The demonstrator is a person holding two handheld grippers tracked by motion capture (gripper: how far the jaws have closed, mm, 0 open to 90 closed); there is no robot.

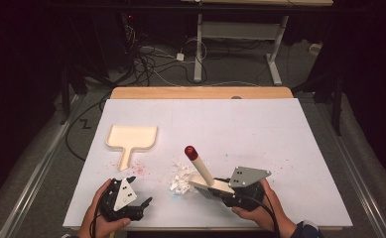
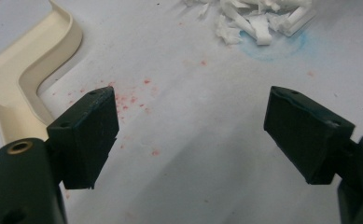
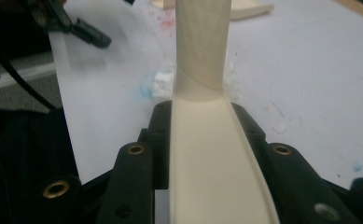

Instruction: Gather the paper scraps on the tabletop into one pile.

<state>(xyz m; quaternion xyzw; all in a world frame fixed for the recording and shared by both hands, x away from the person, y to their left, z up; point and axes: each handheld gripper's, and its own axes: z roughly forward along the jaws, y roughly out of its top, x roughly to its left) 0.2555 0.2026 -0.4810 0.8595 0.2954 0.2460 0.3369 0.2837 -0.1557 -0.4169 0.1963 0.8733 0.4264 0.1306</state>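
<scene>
Black claws [image 1: 140, 203] with brass screws, grey plates, black cables

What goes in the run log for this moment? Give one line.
left tool: open, empty, over table | right tool: shut on brush | paper scraps: beside brush | dustpan: untouched

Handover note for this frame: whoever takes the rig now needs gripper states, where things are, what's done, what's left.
Left gripper: open, empty, low over the table's near left.
Right gripper: shut on the brush, red-tipped handle pointing up and away.
Dustpan: flat on the table, far left, untouched.
Paper scraps: piled beside the brush head.
Left, likely: pick up the dustpan, sweep the scraps in.
</scene>
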